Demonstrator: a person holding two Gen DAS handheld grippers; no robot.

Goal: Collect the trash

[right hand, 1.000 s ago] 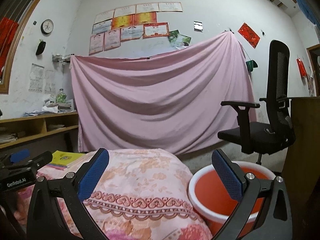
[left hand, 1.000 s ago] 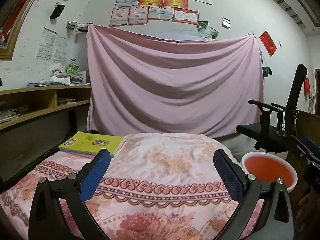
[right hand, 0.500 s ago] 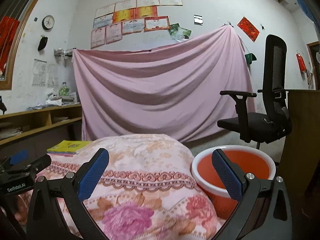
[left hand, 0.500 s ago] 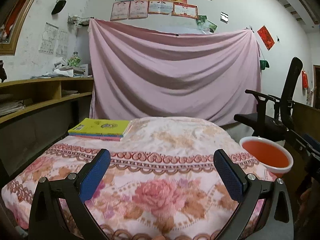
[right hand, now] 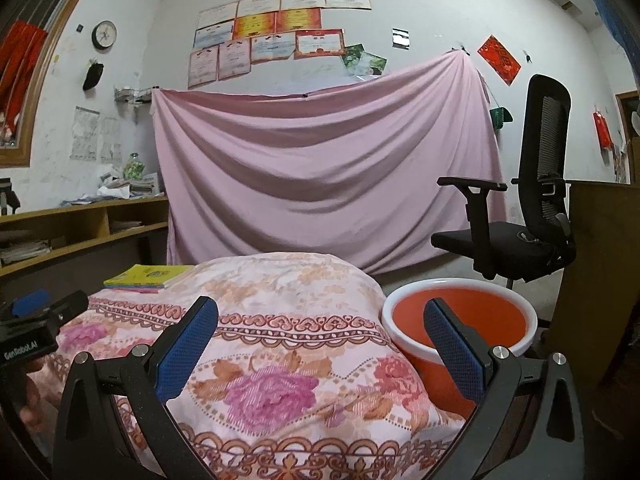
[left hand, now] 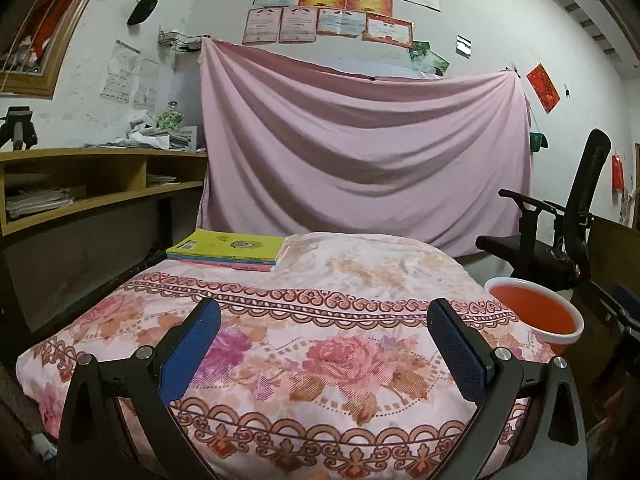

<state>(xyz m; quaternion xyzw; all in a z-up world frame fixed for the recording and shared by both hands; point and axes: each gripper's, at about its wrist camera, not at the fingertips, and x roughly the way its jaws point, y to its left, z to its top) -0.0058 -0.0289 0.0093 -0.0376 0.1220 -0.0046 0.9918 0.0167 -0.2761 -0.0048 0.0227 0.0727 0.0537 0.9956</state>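
Right gripper [right hand: 320,336] open, bucket [right hand: 460,320] just ahead-right.

Left gripper [left hand: 323,343]: jaws spread wide, blue pads facing each other, nothing between them, held level, pointing forward. Right gripper [right hand: 320,342]: same pose, jaws wide apart, nothing gripped, level. Left gripper also visible in right wrist view [right hand: 38,322], off to left of right gripper's left finger, roughly alongside it; jaw state unclear there.
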